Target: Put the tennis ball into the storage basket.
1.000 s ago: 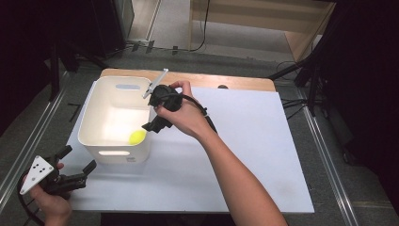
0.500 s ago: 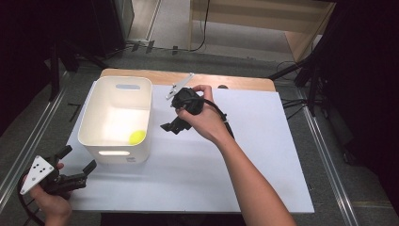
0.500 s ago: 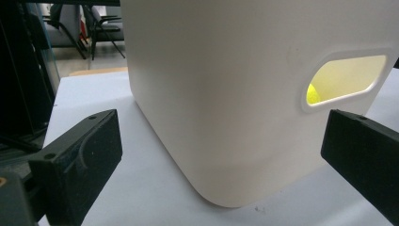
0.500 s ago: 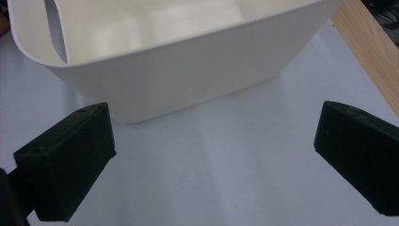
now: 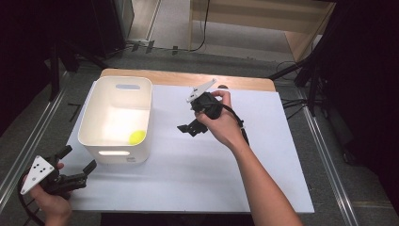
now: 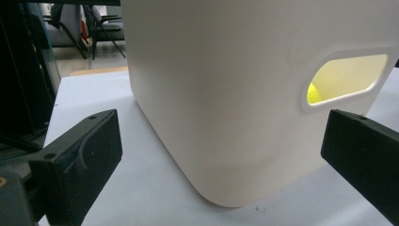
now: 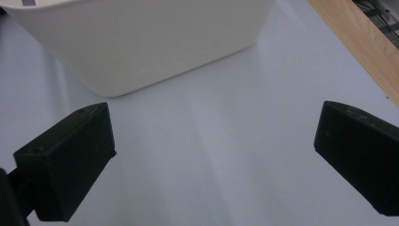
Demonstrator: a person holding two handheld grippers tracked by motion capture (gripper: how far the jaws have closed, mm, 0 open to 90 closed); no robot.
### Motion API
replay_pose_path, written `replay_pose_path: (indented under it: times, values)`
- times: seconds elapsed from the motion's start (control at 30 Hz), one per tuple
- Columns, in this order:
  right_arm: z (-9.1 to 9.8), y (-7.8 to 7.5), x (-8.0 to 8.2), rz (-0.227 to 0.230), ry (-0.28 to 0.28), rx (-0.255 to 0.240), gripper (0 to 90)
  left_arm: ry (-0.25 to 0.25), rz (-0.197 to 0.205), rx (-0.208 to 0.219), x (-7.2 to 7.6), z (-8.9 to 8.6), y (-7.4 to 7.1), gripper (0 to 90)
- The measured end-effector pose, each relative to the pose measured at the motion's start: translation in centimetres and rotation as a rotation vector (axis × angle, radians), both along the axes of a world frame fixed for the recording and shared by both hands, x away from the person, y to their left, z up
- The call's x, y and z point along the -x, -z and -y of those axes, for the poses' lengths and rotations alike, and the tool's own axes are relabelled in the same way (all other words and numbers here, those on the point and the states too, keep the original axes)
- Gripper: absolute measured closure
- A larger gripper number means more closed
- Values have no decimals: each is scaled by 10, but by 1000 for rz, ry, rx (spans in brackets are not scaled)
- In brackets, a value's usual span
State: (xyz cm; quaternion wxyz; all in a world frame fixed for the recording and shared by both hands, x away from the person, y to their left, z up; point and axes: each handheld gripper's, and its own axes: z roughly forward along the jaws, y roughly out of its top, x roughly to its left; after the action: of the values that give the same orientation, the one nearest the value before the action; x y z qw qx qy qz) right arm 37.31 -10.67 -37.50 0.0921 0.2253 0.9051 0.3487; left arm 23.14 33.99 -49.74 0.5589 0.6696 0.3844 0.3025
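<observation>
A white plastic bin (image 5: 116, 119) with handle slots stands on the left part of the white table sheet (image 5: 188, 165). Inside it, near the front right corner, lies a yellow-green ball (image 5: 137, 137). Through the bin's handle slot the ball (image 6: 313, 93) shows in the left gripper view, with the bin wall (image 6: 226, 84) close ahead. My left gripper (image 5: 76, 165) rests open at the table's front left corner, aimed at the bin. To the right of the bin, my right gripper (image 5: 192, 127) hangs open over the sheet, nothing between its jaws. The bin's side (image 7: 141, 42) lies ahead of it.
A wooden table edge (image 5: 188, 79) runs along the back; it also shows at the right in the right gripper view as a wooden strip (image 7: 362, 42). Metal rails (image 5: 324, 155) flank the table. Dark stands and cables lie on the floor behind.
My right gripper has moved from above the bin's right edge to the right, away from the bin, over the open sheet. The left gripper has stayed still.
</observation>
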Motion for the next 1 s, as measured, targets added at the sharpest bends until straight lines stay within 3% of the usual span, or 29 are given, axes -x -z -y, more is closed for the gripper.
replay_pose_path:
  times: [1.0]
  values:
    - [78, 39, 23, 3, 148, -85, 0, 1, -1, -5, 0, 1, 0, 0]
